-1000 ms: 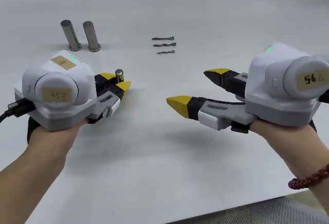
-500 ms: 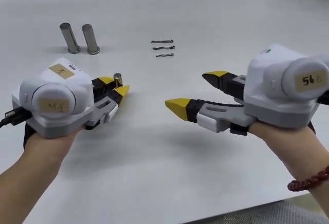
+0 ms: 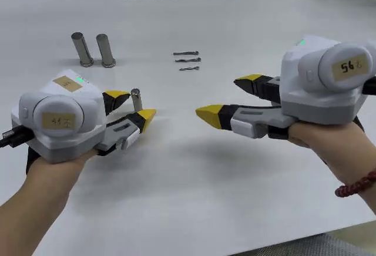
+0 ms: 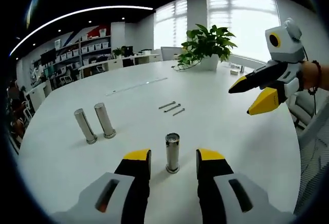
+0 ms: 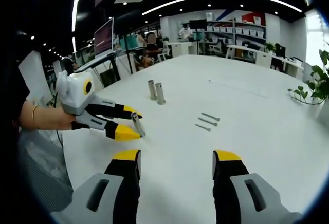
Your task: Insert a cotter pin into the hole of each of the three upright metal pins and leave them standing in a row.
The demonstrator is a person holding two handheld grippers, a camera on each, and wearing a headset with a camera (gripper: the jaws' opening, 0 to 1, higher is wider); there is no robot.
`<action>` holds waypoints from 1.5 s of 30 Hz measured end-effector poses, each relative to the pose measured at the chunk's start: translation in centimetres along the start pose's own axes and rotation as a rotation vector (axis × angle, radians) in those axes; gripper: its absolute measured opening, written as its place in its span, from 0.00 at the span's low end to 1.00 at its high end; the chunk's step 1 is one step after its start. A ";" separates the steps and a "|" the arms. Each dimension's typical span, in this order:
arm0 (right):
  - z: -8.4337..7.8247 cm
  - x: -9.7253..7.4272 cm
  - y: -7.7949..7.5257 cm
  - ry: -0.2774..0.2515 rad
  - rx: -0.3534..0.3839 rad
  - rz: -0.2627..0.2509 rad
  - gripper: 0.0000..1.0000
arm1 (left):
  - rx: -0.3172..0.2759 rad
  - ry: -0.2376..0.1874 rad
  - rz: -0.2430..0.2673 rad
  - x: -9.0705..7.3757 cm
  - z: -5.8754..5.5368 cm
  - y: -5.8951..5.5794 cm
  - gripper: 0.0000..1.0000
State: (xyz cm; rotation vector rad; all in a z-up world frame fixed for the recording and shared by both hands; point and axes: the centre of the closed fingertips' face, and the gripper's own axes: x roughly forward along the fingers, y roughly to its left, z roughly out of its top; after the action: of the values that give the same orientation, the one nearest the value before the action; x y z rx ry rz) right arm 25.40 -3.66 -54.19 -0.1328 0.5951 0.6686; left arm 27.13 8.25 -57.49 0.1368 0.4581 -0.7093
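Left gripper [image 4: 174, 155] has spread its jaws off the metal pin [image 3: 136, 99], which stands upright between them, nearer the desk's [image 3: 194, 174] near edge than its two fellows [image 3: 81, 49]; right gripper [image 3: 229, 98] gapes empty, cotter pins [image 3: 188, 60] unpicked, so insertion may begin.

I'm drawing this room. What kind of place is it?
Probably an open-plan office or lab: a long white table, shelves along the far wall, and a potted plant by big windows.

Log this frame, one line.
left gripper: open, straddling upright metal pin | right gripper: open, empty | cotter pins: three lying loose
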 end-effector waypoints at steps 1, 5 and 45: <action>0.2 0.0 -0.2 0.004 -0.010 0.000 0.52 | -0.002 -0.002 0.001 -0.2 0.1 0.0 0.35; 1.0 0.8 -1.5 0.036 -0.050 0.000 0.49 | -0.033 -0.013 0.026 -1.1 0.7 0.3 0.45; 0.9 8.5 -4.1 0.416 -0.461 0.218 0.20 | -0.032 -0.023 0.044 -5.2 1.3 1.0 0.98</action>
State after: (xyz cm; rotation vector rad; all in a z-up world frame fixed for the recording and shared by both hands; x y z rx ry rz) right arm 33.70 -1.95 -58.51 -0.6564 0.8530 0.9945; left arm 24.80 11.74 -54.02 0.1080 0.4435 -0.6593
